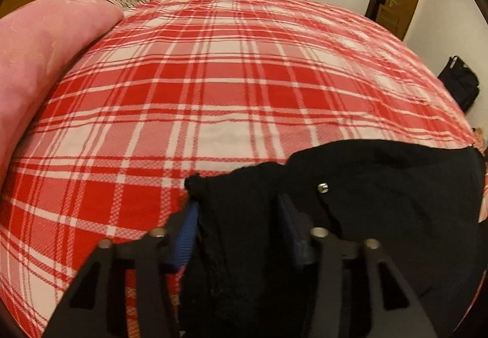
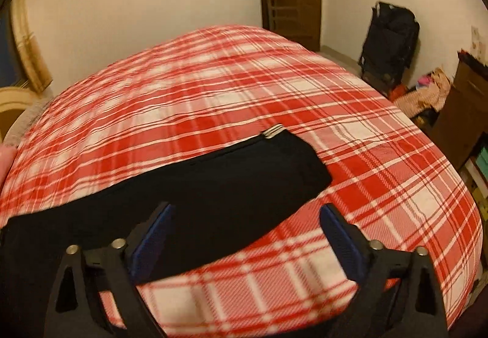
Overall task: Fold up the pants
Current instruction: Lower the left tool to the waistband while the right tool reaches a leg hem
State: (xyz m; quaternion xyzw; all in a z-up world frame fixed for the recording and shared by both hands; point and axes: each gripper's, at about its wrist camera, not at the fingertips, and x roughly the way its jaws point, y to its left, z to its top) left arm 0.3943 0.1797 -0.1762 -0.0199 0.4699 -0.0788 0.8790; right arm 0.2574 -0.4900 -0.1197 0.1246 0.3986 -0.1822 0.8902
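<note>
Pants (image 2: 189, 185) waist bunched, hiding left gripper (image 1: 236, 213) jaws

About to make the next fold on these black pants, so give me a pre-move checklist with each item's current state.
1. Left tool has fabric: ok, bunched black pants sit between its blue pads.
2. Left grip fully closed: cannot tell, the cloth hides the contact.
3. Right tool gripping: not ok, it is open over the leg and holds nothing.
4. Leg lying flat: ok, it stretches smoothly across the plaid bedcover.
5. Landing area free: ok, bare plaid lies beyond the pants; the pink pillow sits off to the side.
6. Cuff aligned: cannot tell, the right view is blurred.
</note>
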